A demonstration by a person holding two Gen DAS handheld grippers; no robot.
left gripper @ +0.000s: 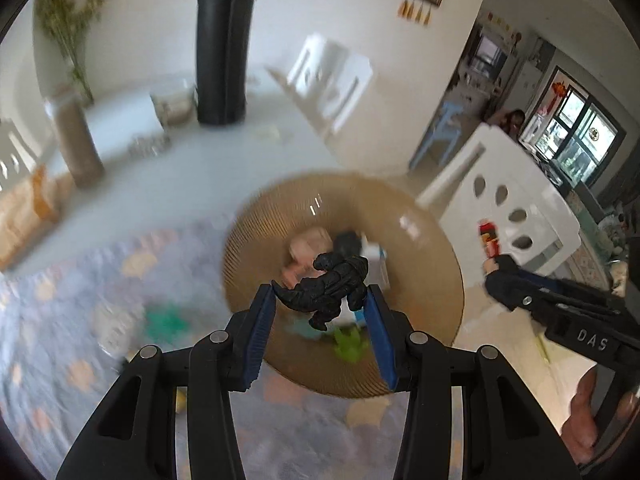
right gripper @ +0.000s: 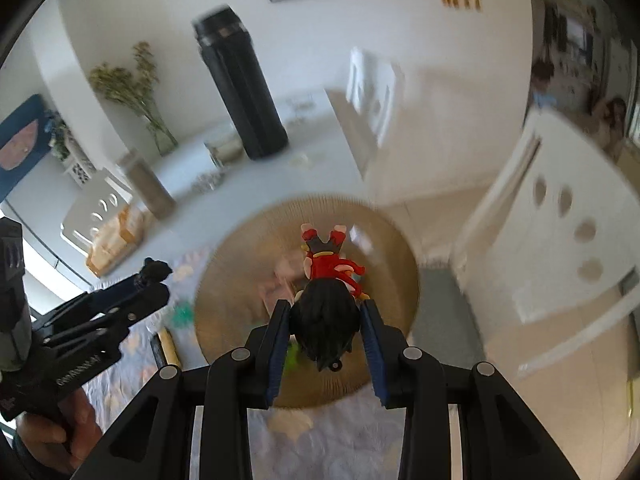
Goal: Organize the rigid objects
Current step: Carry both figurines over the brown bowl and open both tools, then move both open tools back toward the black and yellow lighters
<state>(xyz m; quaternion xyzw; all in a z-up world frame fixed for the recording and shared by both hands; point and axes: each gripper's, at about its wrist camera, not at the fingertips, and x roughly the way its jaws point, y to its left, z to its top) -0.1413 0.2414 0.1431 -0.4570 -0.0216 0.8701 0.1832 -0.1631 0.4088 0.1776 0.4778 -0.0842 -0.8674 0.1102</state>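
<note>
My left gripper is shut on a black dinosaur toy, held in the air over a round amber glass bowl. The bowl holds several small toys, blurred, among them a green figure. My right gripper is shut on the black-haired head of a red-clothed doll figure, whose feet point away, also above the bowl. In the left wrist view the right gripper shows at the right with the doll. The left gripper shows at the left of the right wrist view.
A tall black flask stands on the white table behind the bowl, with a slim jar and a vase of dried stems. White chairs stand to the right. A teal toy lies on the patterned cloth.
</note>
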